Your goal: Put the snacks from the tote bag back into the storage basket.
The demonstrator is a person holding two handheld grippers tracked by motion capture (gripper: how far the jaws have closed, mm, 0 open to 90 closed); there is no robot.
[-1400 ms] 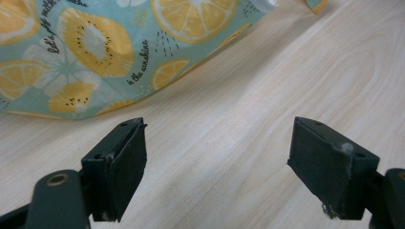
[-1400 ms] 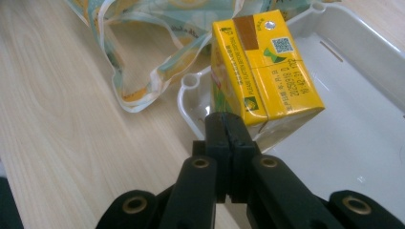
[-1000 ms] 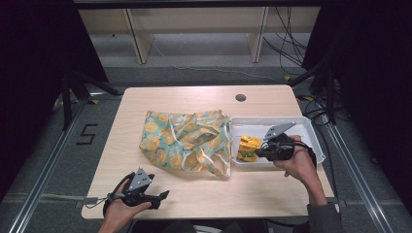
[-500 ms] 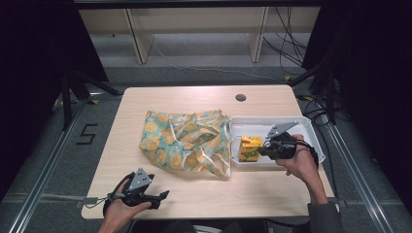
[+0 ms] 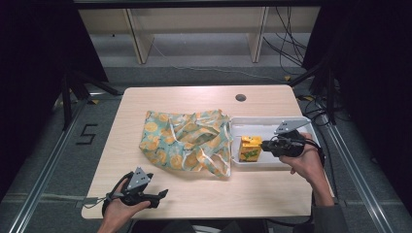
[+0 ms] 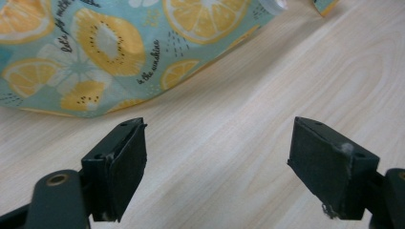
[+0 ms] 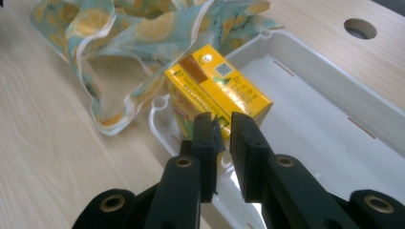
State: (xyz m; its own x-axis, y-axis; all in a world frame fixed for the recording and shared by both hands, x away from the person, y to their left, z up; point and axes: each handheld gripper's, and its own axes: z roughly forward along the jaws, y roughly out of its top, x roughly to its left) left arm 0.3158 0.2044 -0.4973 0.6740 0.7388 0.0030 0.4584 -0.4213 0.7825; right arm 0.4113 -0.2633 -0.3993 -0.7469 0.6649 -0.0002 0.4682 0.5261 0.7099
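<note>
yellow carton (image 5: 250, 148) now upright in tray (image 5: 291, 127), right claw (image 5: 265, 144) narrowed, left claw (image 5: 163, 195) wide

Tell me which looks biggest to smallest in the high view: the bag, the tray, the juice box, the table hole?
1. Bag
2. Tray, a bit smaller than the bag
3. Juice box
4. Table hole

All sit on one table, so nearness hardly matters.

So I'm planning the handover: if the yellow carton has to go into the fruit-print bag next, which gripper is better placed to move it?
Right. The right gripper is already at the yellow carton in the white tray, its fingers nearly closed. The left gripper sits open at the near table edge, on the bag's far side from the carton.
</note>
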